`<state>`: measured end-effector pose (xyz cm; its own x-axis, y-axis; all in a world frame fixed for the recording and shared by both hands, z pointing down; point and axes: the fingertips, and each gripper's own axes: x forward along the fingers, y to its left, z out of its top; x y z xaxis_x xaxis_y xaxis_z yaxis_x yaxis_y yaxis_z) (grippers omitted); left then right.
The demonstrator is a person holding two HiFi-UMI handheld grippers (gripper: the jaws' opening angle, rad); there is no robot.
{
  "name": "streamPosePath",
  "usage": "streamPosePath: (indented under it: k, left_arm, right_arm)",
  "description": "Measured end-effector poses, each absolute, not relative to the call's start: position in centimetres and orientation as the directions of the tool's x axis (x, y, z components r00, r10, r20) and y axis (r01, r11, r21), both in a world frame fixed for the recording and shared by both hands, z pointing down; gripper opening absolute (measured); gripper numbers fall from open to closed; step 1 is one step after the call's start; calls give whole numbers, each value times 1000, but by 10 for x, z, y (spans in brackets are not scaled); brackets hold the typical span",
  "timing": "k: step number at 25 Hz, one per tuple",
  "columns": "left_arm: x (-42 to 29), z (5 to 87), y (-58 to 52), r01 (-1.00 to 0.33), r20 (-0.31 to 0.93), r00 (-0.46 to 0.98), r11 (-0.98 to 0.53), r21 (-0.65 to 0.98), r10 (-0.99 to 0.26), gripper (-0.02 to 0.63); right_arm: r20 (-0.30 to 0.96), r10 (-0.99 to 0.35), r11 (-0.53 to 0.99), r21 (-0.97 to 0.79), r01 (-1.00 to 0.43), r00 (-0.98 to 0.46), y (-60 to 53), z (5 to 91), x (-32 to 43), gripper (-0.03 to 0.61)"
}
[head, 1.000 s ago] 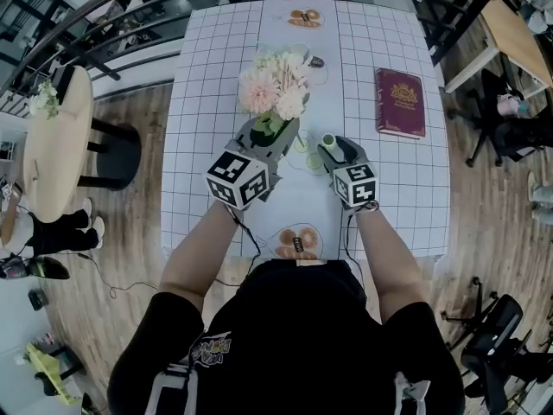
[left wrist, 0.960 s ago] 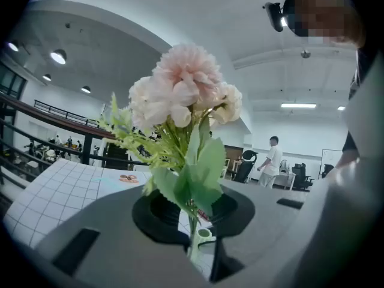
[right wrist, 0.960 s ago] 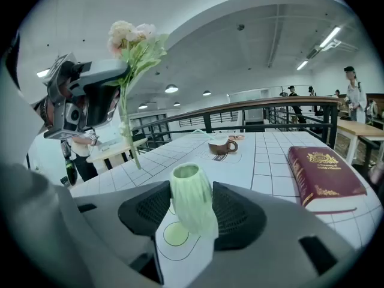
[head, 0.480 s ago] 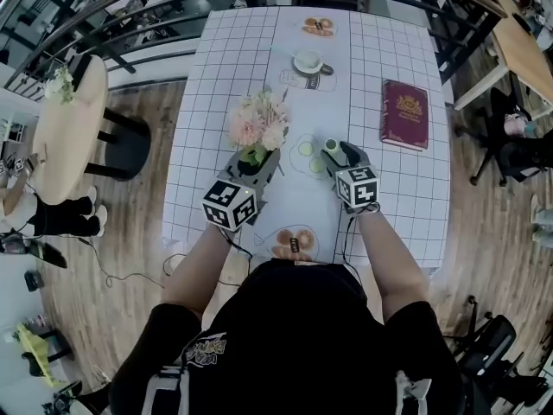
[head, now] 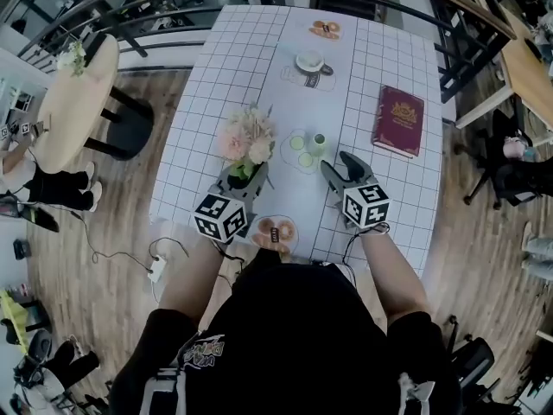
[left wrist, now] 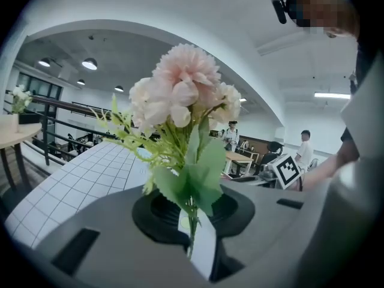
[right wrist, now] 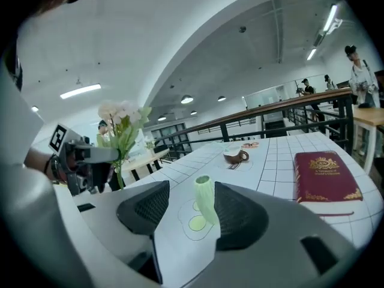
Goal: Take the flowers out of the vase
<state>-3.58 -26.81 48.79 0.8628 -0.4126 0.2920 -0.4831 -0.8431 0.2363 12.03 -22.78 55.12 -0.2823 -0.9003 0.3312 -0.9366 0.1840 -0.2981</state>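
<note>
A bunch of pale pink flowers [head: 245, 137] with green leaves is out of the vase, and my left gripper [head: 244, 176] is shut on its stems. In the left gripper view the stems [left wrist: 191, 221] are pinched between the jaws, with the blooms [left wrist: 180, 98] above. The small green vase [head: 319, 142] stands upright and empty on a mat with green circles [head: 296, 151]. My right gripper [head: 339, 164] is just short of the vase and its jaws are opening. In the right gripper view the vase [right wrist: 205, 199] stands beyond the fingertips, untouched by the pads.
On the white grid table [head: 216, 85] lie a red book [head: 398, 121] at the right, a cup on a saucer [head: 309, 61] further back, a plate of pastries [head: 326, 29] at the far end and another plate [head: 273, 232] near me. A round side table [head: 73, 102] stands left.
My left gripper has carried the flowers to the left and toward me, away from the vase. My right gripper has let go of the vase and drawn back from it.
</note>
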Motion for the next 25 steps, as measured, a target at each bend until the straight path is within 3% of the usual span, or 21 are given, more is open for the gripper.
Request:
streamPosePath:
  k: [1, 3, 4, 12, 25]
  left_arm:
    - [-36, 487, -261, -495, 290, 857, -836, 237, -425, 74]
    - [-38, 486, -246, -515, 288, 847, -824, 238, -447, 74]
    - [-38, 486, -238, -524, 286, 843, -818, 239, -456, 74]
    - [-43, 491, -180, -600, 282, 796, -761, 248, -536, 74]
    - [-66, 484, -136, -559, 294, 823, -784, 269, -485, 74]
  right_arm:
    - [311, -900, 204, -316, -927, -304, -221, 544, 120, 242]
    - [272, -901, 236, -348, -907, -339, -205, 532, 118, 63]
    - [259, -899, 251, -358, -899, -353, -196, 528, 116, 30]
    - [222, -867, 343, -381, -859, -445, -145, 505, 104, 25]
    - [219, -874, 322, -411, -853, -435, -104, 490, 62, 23]
